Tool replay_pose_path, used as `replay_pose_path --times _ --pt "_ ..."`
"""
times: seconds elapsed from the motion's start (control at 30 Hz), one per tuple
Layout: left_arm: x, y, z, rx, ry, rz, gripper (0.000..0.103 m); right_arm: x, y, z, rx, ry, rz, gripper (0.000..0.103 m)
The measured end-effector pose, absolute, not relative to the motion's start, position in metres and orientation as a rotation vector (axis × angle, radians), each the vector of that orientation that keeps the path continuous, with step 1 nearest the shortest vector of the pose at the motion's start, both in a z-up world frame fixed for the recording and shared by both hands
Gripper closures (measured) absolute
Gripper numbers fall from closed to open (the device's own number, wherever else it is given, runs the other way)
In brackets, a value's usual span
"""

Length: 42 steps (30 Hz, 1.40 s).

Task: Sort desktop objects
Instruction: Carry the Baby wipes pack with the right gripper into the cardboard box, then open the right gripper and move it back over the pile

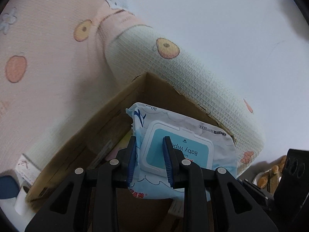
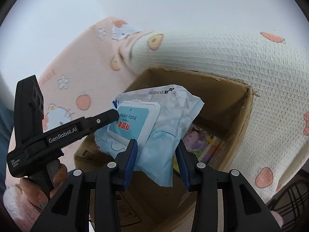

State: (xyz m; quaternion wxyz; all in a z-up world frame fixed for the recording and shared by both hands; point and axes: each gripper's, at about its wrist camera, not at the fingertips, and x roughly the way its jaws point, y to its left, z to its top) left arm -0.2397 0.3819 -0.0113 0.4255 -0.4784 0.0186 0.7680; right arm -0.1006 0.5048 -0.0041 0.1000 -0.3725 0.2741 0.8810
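Baby wipes pack (image 1: pixel 173 150) is hanging over the open cardboard box (image 1: pixel 81 147), pinched from both ends. My left tool (image 1: pixel 149 160) clamps the pack's left edge and lid, one blue pad each side. My right tool (image 2: pixel 157 162) grips the soft light-blue end, jaws about halfway closed on it. From the right wrist view, my left hand (image 2: pixel 38 189) shows on the left. Colourful stuff sits down inside the box, can't tell what. A rolled peach-print mat (image 2: pixel 222 58) crowds the box's far rim.
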Motion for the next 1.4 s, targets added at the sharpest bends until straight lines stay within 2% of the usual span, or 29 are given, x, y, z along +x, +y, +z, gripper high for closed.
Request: replay_pose_path --times 0.23,0.33,0.37,0.4,0.43,0.5,0.53,0.93,1.4 --pt "-0.251 0.409 -0.014 -1.177 0.108 1.925 0.073 -0.127 0.524 -0.011 -1.200 0.768 2.551 0.065" --pt "-0.248 0.434 -0.030 -1.205 0.415 1.956 0.066 -0.140 0.526 -0.022 -1.368 0.656 2.467 0.060" --pt "-0.244 0.436 -0.032 -1.191 0.455 1.962 0.062 -0.143 0.525 -0.023 -1.394 0.569 2.433 0.060" --pt "-0.241 0.437 -0.032 -1.169 0.473 1.960 0.053 -0.141 0.523 -0.020 -1.385 0.508 2.424 0.057" --pt "-0.238 0.436 -0.031 -1.154 0.477 1.956 0.049 -0.140 0.521 -0.015 -1.365 0.455 2.430 0.054" --pt "-0.234 0.433 -0.029 -1.127 0.481 1.955 0.046 -0.138 0.518 -0.005 -1.331 0.406 2.458 0.038" --pt "-0.233 0.432 -0.028 -1.123 0.483 1.961 0.046 -0.138 0.517 -0.002 -1.326 0.408 2.477 0.037" --pt "-0.231 0.402 -0.027 -1.188 0.447 1.997 0.046 -0.144 0.506 -0.010 -1.417 0.467 2.524 0.036" --pt "-0.192 0.269 0.033 -1.056 0.352 2.247 0.046 -0.124 0.417 0.033 -1.355 0.332 2.695 0.036"
